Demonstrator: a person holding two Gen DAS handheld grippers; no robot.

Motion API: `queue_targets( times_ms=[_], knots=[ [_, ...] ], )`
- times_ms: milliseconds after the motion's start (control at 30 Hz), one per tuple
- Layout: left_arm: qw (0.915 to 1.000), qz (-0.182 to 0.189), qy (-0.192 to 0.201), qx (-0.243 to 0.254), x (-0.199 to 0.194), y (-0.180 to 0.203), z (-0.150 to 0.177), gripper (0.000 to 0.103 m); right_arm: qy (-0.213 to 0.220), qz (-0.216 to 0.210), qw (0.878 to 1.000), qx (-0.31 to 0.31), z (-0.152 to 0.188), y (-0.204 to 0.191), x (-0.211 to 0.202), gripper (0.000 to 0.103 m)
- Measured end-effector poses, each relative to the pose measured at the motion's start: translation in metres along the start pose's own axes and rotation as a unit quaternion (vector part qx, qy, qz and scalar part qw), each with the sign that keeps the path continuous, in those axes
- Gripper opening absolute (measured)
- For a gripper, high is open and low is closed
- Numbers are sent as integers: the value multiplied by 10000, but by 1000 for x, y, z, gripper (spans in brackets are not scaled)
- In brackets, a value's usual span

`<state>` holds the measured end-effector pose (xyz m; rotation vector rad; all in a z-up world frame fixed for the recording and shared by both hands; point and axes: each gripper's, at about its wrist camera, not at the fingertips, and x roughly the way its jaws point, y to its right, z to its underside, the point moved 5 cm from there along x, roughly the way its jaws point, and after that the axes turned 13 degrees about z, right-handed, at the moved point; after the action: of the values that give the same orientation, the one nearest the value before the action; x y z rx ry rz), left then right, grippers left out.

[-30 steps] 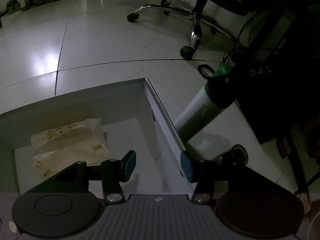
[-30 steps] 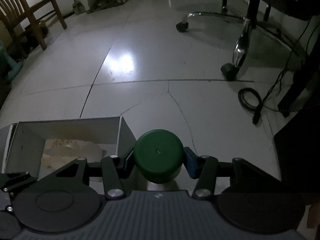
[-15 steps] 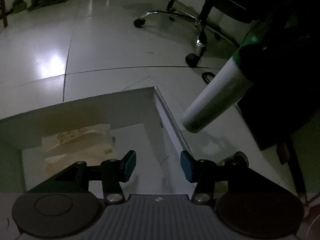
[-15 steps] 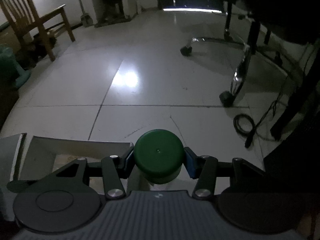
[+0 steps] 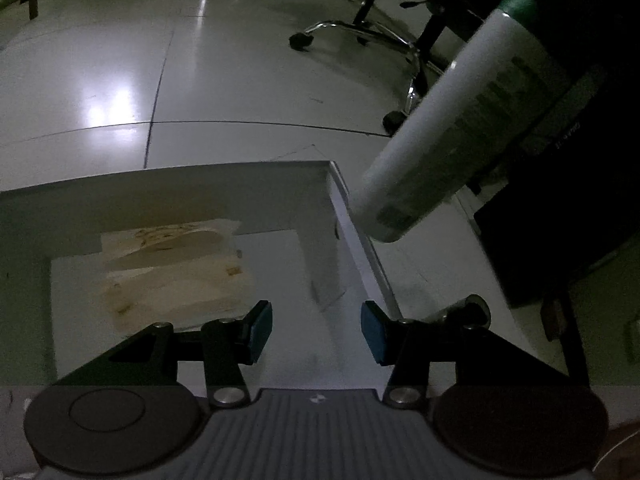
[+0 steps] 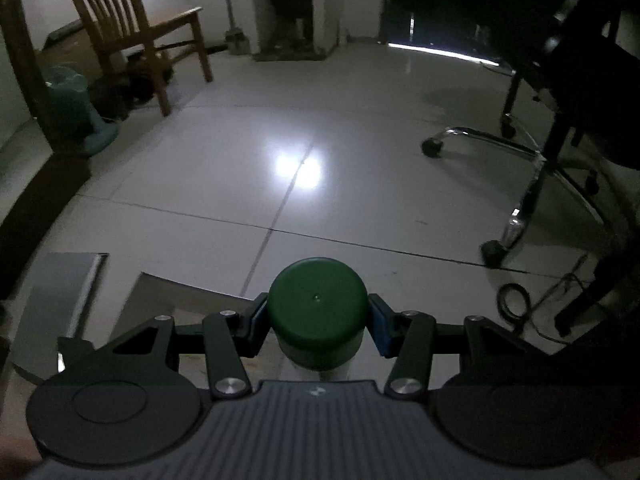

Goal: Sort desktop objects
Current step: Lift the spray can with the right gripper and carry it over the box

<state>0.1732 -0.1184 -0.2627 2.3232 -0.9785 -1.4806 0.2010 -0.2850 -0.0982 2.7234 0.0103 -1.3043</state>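
You're mid-carry: the right tongs (image 6: 318, 322) are clamped on the green cap (image 6: 318, 300) of the white bottle (image 5: 452, 132), which hangs tilted in the air just beside the right wall of the open white box (image 5: 256, 196), its base about level with the rim. Next move, as I read it: swing the bottle left over the box interior, clear of the paper packet (image 5: 172, 268) lying inside, lower it, then release. Your left tongs (image 5: 316, 332) are wide open, gripping nothing, over the box floor.
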Motion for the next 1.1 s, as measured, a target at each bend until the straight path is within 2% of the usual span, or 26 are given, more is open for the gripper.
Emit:
queue_targets(
  times_ms=[267,400,567,767,967,1100],
  knots=[
    [9995,-220,10,227,-34,-20,20,45,-223,-559,9978,-294,19,-63,17,53],
    [9995,-306,-44,104,-47,-35,37,45,-377,-886,9945,-406,33,-99,36,53],
    [9980,-544,10,-328,-57,-66,46,45,-495,-1193,9894,-666,43,-145,69,53],
    [9959,-692,91,-571,-66,-86,49,45,-646,-1287,9827,-1167,47,-192,105,53],
    [9937,-812,128,-765,-65,-94,50,45,-688,-1700,9774,-1050,44,-221,112,53],
    [9915,-879,50,-957,-57,-99,56,45,-916,-1709,9765,-942,58,-223,134,53]
  ],
)
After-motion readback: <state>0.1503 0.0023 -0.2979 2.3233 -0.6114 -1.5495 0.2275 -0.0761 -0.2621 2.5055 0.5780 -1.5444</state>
